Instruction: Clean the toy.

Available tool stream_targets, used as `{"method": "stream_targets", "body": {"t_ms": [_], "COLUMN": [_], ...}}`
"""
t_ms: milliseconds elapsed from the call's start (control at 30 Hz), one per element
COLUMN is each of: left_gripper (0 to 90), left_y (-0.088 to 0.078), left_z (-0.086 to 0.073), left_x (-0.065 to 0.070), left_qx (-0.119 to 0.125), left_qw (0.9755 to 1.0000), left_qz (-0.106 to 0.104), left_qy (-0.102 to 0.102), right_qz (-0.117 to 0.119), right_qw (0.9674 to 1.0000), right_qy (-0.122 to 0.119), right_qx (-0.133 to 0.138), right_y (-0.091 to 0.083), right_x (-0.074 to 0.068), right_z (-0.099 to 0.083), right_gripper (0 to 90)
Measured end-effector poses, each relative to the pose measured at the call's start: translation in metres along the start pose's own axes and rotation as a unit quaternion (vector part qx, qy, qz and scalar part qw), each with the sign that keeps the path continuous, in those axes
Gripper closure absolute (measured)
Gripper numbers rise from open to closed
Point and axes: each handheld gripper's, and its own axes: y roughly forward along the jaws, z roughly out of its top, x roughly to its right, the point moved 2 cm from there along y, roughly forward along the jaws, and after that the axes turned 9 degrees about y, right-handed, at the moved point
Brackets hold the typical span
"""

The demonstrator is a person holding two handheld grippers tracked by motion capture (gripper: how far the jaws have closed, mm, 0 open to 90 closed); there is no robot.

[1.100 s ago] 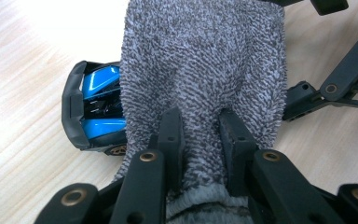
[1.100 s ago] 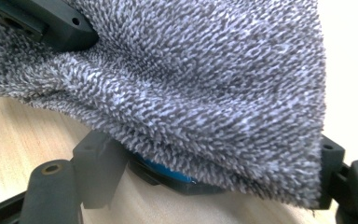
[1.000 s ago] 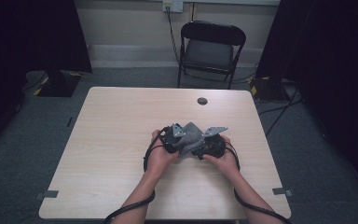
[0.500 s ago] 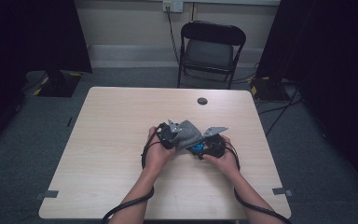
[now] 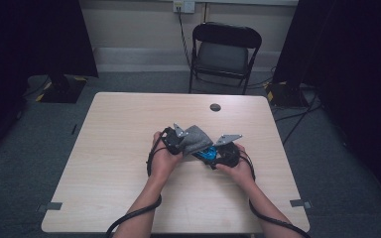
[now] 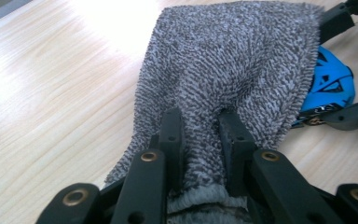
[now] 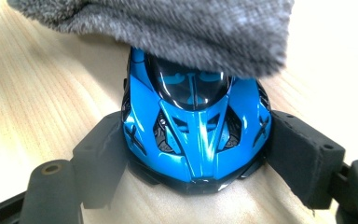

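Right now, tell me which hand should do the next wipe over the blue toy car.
Left. The left gripper is shut on the grey cloth, which already drapes over the blue toy car. The right gripper is clamped on the car's sides, so it likely should just steady it.
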Motion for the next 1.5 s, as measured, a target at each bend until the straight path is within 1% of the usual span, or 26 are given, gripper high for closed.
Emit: {"method": "stream_targets", "body": {"t_ms": [33, 100, 200, 233, 300, 367, 433, 467, 567, 600, 633, 700, 767, 933, 1033, 1167, 1233, 1300, 1333, 1367, 1467, 1500], "left_gripper": [74.1, 74.2, 74.3, 74.4, 74.6, 74.7, 74.9, 74.9, 75.2, 75.2, 75.2, 75.2, 75.2, 75.2, 75.2, 75.2, 75.2, 75.2, 75.2, 75.2, 75.2, 75.2], "left_y": [0.000, -0.001, -0.002, -0.001, -0.001, -0.002, -0.002, -0.002, -0.002, -0.002, -0.001, -0.001, -0.001, -0.001, 0.000, 0.000, 0.000, 0.000, 0.001, 0.000, -0.001, -0.003], "left_z": [0.000, -0.001, -0.002, -0.002, -0.003, -0.004, -0.006, -0.009, -0.014, -0.014, -0.017, -0.019, -0.021, -0.027, -0.030, -0.033, -0.036, -0.037, -0.038, -0.040, -0.043, -0.045], "left_x": [0.000, -0.005, -0.009, -0.010, -0.011, -0.015, -0.016, -0.020, -0.025, -0.025, -0.026, -0.029, -0.031, -0.038, -0.041, -0.044, -0.048, -0.050, -0.052, -0.054, -0.057, -0.059], "left_qx": [0.000, 0.002, -0.003, -0.001, -0.003, -0.003, -0.004, -0.006, -0.014, -0.014, -0.015, -0.012, -0.013, -0.023, -0.023, -0.024, -0.028, -0.031, -0.031, -0.035, -0.039, -0.042], "left_qw": [1.0000, 1.0000, 0.9999, 0.9999, 0.9999, 0.9998, 0.9998, 0.9996, 0.9992, 0.9992, 0.9991, 0.9989, 0.9988, 0.9983, 0.9979, 0.9974, 0.9968, 0.9967, 0.9963, 0.9959, 0.9954, 0.9950], "left_qz": [0.000, 0.004, 0.008, 0.007, 0.009, 0.015, 0.016, 0.018, 0.019, 0.019, 0.018, 0.015, 0.011, 0.018, 0.019, 0.025, 0.032, 0.032, 0.034, 0.039, 0.043, 0.048], "left_qy": [0.000, -0.004, -0.005, -0.008, -0.009, -0.010, -0.011, -0.021, -0.032, -0.032, -0.035, -0.042, -0.045, -0.051, -0.057, -0.063, -0.068, -0.068, -0.073, -0.073, -0.076, -0.077], "right_qz": [0.000, 0.001, 0.001, 0.000, 0.001, 0.001, 0.001, 0.001, 0.001, 0.001, 0.001, 0.001, 0.001, 0.001, 0.001, 0.001, 0.001, 0.001, 0.001, 0.001, 0.001, 0.001], "right_qw": [1.0000, 1.0000, 1.0000, 1.0000, 1.0000, 1.0000, 1.0000, 1.0000, 1.0000, 1.0000, 1.0000, 1.0000, 1.0000, 1.0000, 1.0000, 1.0000, 1.0000, 1.0000, 1.0000, 1.0000, 1.0000, 1.0000], "right_qy": [0.000, 0.000, 0.000, 0.000, 0.000, -0.001, -0.001, -0.001, -0.001, -0.001, -0.001, -0.001, -0.001, -0.001, 0.000, -0.001, -0.001, -0.001, -0.001, -0.001, -0.001, -0.001], "right_qx": [0.000, -0.001, 0.000, 0.000, 0.000, 0.000, -0.001, -0.001, -0.001, -0.001, 0.000, -0.001, -0.001, 0.000, 0.000, 0.000, 0.000, 0.000, 0.000, 0.000, 0.000, 0.000], "right_y": [0.000, 0.000, 0.000, 0.000, 0.000, 0.000, 0.000, 0.000, 0.000, 0.000, 0.000, 0.000, 0.000, 0.000, 0.000, 0.000, 0.000, 0.000, 0.000, 0.000, 0.000, 0.000], "right_x": [0.000, 0.000, 0.000, 0.000, 0.000, 0.000, 0.000, 0.000, 0.000, 0.000, 0.000, 0.000, 0.000, 0.000, 0.000, 0.000, 0.000, 0.000, 0.000, 0.000, 0.000, 0.000], "right_z": [0.000, 0.000, 0.000, 0.000, 0.000, 0.000, 0.000, 0.000, 0.000, 0.000, 0.000, 0.000, 0.000, 0.000, 0.000, 0.000, 0.000, 0.000, 0.000, 0.000, 0.000, 0.000], "right_gripper": [23.6, 23.6, 23.6, 23.6, 23.6, 23.6, 23.6, 23.6, 23.6, 23.6, 23.6, 23.6, 23.6, 23.6, 23.6, 23.6, 23.6, 23.6, 23.6, 23.6, 23.6, 23.6]}}
